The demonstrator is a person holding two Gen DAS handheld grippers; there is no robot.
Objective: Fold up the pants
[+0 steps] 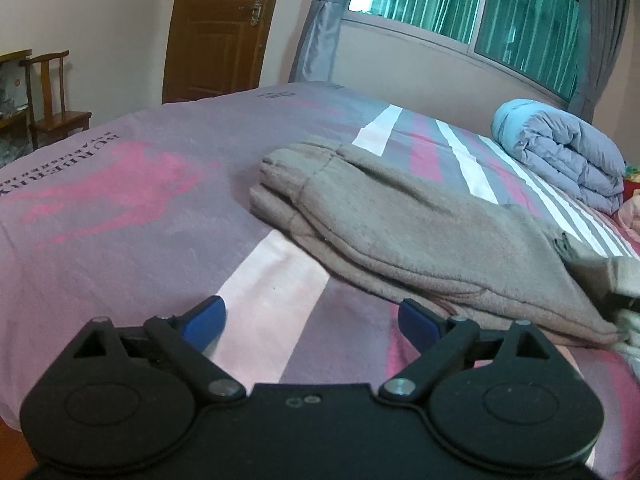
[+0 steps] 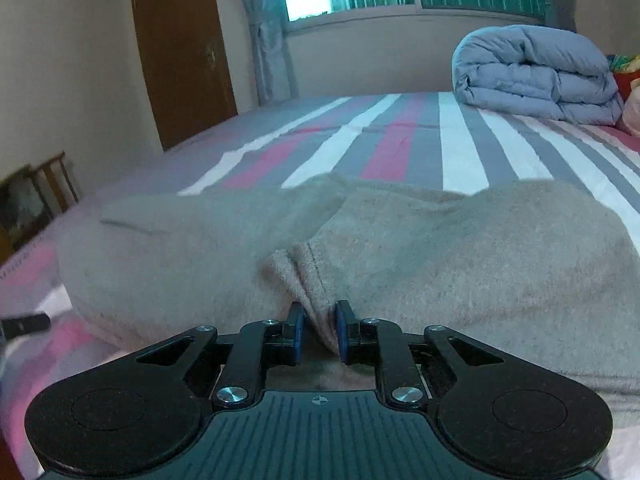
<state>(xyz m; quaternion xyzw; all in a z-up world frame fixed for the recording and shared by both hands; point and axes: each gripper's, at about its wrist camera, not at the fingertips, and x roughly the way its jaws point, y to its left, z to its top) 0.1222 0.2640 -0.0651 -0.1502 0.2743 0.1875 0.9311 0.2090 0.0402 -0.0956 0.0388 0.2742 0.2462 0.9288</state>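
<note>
A bedroom with a brown door, a curtained window and a wooden chair in the corner frames a wide bed covered in a sheet of pink, grey and white stripes. A rolled blue-grey quilt sits near the far side of the bed, well apart from the work.

The pants, a soft beige fleece pair, lie on the bed toward its near edge, already doubled over into a long bundle with layers stacked at the end nearer the door. The step in hand looks like a further fold: one end of the bundle is being carried across while the rest lies flat.

The right hand-held gripper has its jaws drawn close together, pinching a bunched ridge of the pants' cloth between the blue pads; the fabric puckers upward from the pinch. The left hand-held gripper stands spread wide over the sheet, just beside the near edge of the pants, with nothing between its jaws and no contact that can be made out.

The next move probably calls for laying the pinched end squarely onto the bundle, keeping edges aligned, while the free gripper steadies or smooths the lower layer.
</note>
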